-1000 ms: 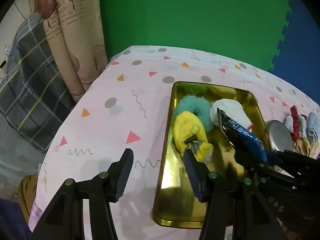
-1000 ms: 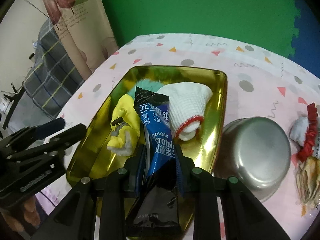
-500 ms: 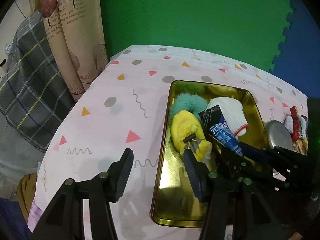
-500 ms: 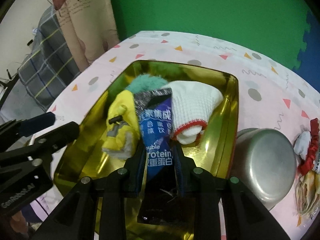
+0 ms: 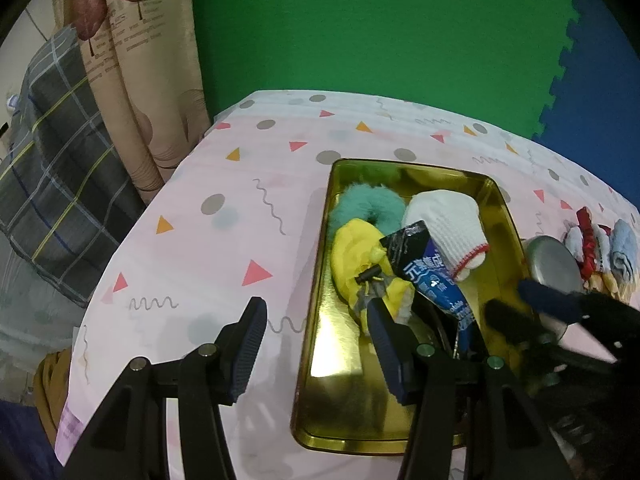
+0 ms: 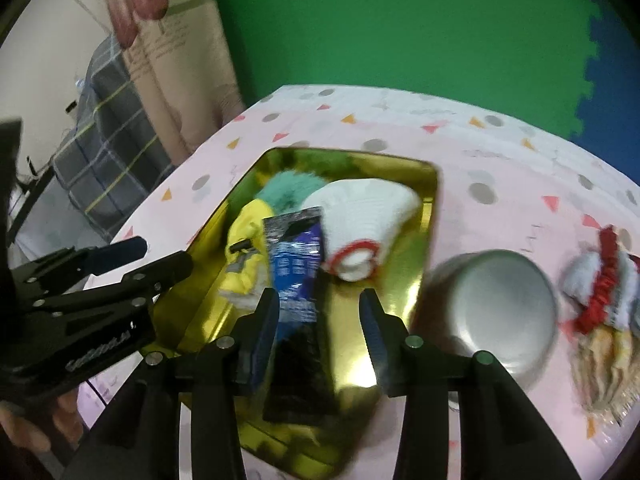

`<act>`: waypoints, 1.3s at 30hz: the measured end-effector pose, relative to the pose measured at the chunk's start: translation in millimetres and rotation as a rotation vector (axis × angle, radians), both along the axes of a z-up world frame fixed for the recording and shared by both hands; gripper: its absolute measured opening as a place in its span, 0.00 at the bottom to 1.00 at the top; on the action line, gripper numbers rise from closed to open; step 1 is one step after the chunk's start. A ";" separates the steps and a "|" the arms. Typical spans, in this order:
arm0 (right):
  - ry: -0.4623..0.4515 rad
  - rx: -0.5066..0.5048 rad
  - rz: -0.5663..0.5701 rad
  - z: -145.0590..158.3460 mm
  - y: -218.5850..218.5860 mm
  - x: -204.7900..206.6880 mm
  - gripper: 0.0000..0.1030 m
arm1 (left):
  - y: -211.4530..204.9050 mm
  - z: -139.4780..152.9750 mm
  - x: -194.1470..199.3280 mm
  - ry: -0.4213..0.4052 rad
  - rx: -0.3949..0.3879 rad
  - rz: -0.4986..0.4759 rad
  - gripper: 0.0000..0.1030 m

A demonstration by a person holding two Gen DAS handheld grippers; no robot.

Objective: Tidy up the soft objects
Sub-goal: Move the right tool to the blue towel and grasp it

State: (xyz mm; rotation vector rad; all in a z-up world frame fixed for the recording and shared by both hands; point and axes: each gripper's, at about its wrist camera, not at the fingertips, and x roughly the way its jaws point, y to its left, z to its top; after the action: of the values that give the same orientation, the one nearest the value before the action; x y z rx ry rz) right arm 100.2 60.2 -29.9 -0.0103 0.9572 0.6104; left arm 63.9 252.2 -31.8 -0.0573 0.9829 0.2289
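Green foam wall at the back, a blue foam panel off to one side, and a pink tabletop (image 5: 208, 240) with little triangles and squiggles printed all over it. On it sits a gold tray (image 5: 316, 344), and that's clearly where the soft stuff is going.

Progress looks decent to me. Already in the tray: a teal fluffy thing (image 5: 370, 204) at the far end, a white knit glove (image 5: 452, 224) with a red cuff edge beside it, a yellow soft item (image 5: 352, 252) with a small black clip and some grey bits on it, and a blue foil pouch (image 6: 298, 256) lying between the yellow one and the glove, its dark end toward the near rim.

Right tongs (image 6: 320, 320) are spread wide with the pouch lying loose between the fingers, not pinched, so I'd say it counts as dropped off. Left tongs (image 5: 316, 340) are wide too and holding nothing, parked over the tray's near left edge.

What's left: a pile of soft things (image 6: 600, 300) on the tabletop, well to the right of the tray — something red and frilly, white fluffy bits, light blue cloth, some yellowish fabric. It's blurry, so I can't count them.

Between pile and tray there's a round metal bowl (image 6: 500, 308), just beside the tray. Honestly can't tell if it's upside down or has anything in it.
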 end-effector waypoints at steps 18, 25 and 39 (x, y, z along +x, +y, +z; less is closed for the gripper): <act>-0.023 -0.089 -0.523 16.9 -232.4 50.6 0.60 | -42.4 -4.9 0.3 0.007 0.012 -0.114 0.52; 0.066 -0.065 -0.604 -6.9 -259.3 79.5 0.67 | -57.3 -5.3 2.6 0.018 0.000 -0.153 0.52; 0.040 -0.138 -0.526 -32.8 -237.3 106.6 0.43 | -120.4 6.0 22.6 0.028 0.033 -0.279 0.52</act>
State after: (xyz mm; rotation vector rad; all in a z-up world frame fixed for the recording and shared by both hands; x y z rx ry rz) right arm 206.8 -177.1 -62.7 0.1281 0.9888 0.0593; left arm 86.5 131.8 -25.8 0.1135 1.0021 -0.0102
